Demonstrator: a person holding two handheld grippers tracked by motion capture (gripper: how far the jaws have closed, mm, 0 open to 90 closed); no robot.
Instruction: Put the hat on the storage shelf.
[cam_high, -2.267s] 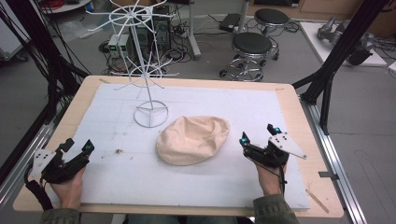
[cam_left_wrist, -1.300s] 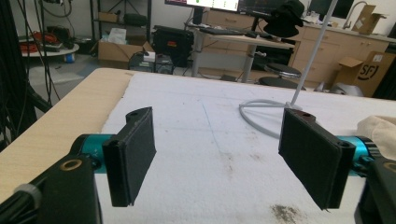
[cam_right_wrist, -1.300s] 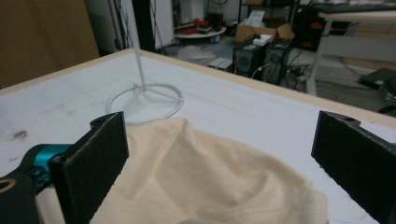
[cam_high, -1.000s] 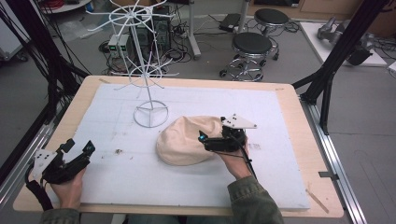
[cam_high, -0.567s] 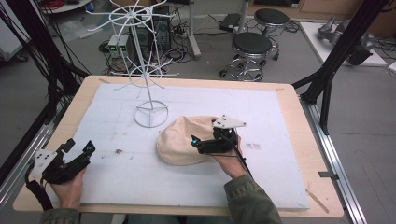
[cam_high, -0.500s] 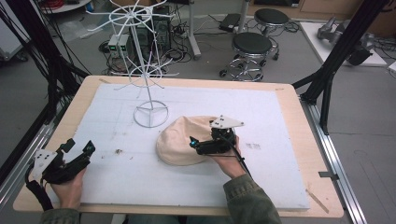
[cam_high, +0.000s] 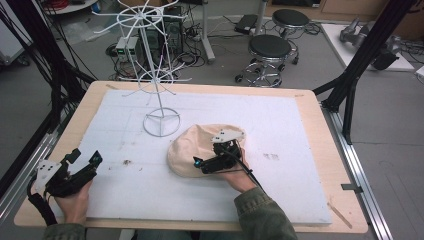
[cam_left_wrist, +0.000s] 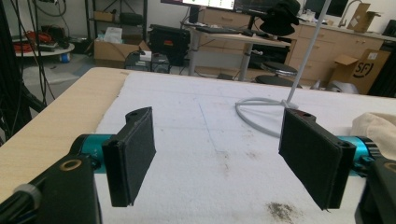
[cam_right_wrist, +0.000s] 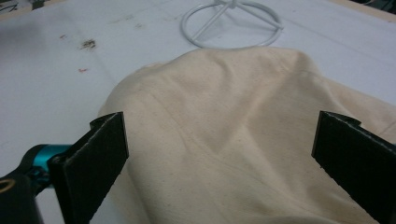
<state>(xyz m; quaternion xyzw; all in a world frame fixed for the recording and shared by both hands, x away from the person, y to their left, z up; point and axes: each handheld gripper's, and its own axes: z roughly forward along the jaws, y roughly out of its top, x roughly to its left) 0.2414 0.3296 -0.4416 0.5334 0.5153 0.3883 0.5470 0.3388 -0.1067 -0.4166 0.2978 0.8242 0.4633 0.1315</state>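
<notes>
A cream cloth cap (cam_high: 190, 147) lies slumped in the middle of the white mat, just right of the wire stand's ring base (cam_high: 161, 122). My right gripper (cam_high: 207, 156) is over the cap's right half and points left, open. In the right gripper view the cloth (cam_right_wrist: 224, 121) spreads between and under the wide-apart jaws of that gripper (cam_right_wrist: 223, 140), neither pad pressing it. The left gripper (cam_high: 85, 156) rests open at the front left corner. In its own view the left gripper (cam_left_wrist: 222, 154) holds nothing, with the ring base (cam_left_wrist: 261, 114) and the cap's edge (cam_left_wrist: 378, 126) beyond.
The tall white wire stand (cam_high: 150, 45) with spoked arms rises from the back left of the mat (cam_high: 300, 150). Small dark stains (cam_high: 125, 162) mark the mat between the grippers. Stools and black frame posts stand behind the table.
My right gripper has moved from the front right of the table leftwards onto the cap, staying open. The left gripper and the cap have stayed put.
</notes>
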